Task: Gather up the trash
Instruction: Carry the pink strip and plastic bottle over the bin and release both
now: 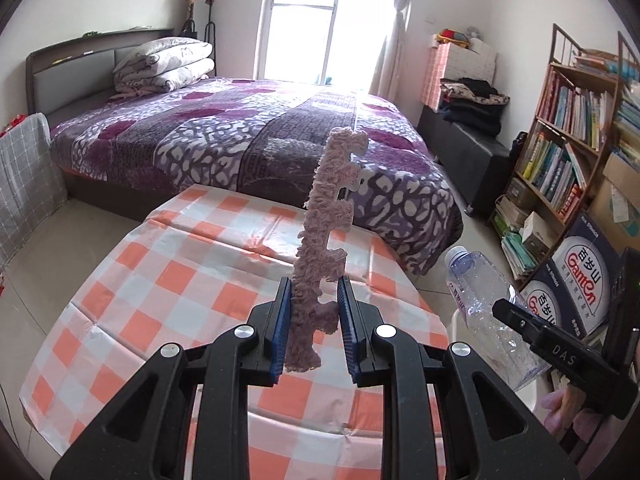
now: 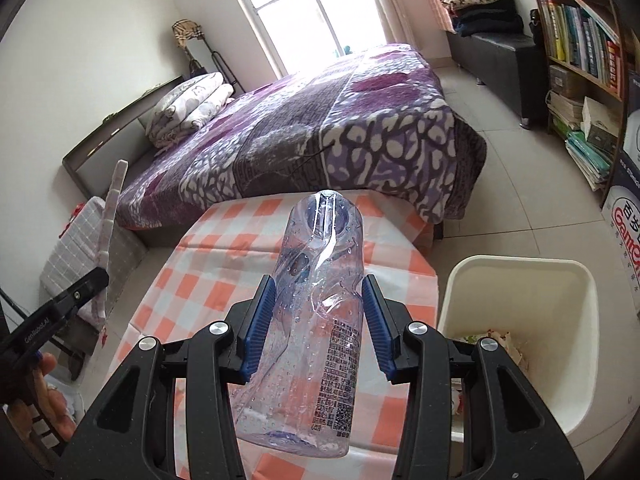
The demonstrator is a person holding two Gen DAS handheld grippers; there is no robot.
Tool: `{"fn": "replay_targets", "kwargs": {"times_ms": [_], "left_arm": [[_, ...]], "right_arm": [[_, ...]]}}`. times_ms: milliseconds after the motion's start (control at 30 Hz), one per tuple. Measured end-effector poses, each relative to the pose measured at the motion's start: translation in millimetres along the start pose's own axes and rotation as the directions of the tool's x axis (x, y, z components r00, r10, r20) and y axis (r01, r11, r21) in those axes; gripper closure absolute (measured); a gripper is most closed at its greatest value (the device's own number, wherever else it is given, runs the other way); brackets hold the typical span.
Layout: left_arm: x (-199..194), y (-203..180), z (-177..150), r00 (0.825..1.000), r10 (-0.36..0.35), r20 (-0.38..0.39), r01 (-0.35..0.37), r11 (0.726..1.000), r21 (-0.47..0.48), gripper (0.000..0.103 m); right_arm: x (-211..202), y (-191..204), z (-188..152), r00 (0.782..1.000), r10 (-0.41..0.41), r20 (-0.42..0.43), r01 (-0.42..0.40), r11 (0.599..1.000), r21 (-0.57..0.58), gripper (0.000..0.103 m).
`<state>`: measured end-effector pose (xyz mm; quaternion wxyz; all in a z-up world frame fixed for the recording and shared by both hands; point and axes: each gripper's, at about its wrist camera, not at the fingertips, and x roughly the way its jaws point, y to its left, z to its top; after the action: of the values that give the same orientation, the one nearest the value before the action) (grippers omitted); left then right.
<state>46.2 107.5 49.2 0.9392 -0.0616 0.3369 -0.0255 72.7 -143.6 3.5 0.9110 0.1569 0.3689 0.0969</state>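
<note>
A home bedroom — bed (image 1: 248, 136), bookshelf (image 1: 568, 140), folded quilt (image 1: 164, 64).

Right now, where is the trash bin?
In the right wrist view the white trash bin stands on the floor at lower right, beside the checkered table, right of the clear plastic bottle clamped in the right gripper.

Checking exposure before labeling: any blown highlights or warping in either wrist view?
Left wrist: window blown out, glare washing the bed edge; bookshelf bowed by fisheye. Right wrist: window clipped too; plastic bottle sharp, specular streaks.
</note>
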Motion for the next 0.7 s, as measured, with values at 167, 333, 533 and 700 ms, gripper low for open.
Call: {"fn": "replay_targets", "kwargs": {"times_ms": [167,333,533,700], "left_arm": [[9.3,-33.0,-5.5,0.999,-0.042,-0.022,0.043,0.998,0.05,0.08],[18.4,-69.4,-11.2,0.995,-0.09,-0.048,0.094,0.991,0.095,0.08],[27.9,-116.3,-17.5,0.986,-0.147,-0.076,0.157,0.977,0.145,0.08],[34.3,-155.5,-25.6,0.976,-0.189,-0.104,0.206,0.96,0.19,0.079]], "right_arm": [[-10.8,-34.2,6.6,0.999,-0.055,0.0,0.054,0.995,0.078,0.061],[-21.5,-75.0,10.7,0.994,-0.105,-0.019,0.107,0.979,0.175,0.059],[-43.4,-113.1,11.2,0.985,-0.171,0.015,0.162,0.955,0.25,0.038],[-63.9,-150.1,11.6,0.98,-0.195,0.042,0.17,0.927,0.335,0.037]]}}
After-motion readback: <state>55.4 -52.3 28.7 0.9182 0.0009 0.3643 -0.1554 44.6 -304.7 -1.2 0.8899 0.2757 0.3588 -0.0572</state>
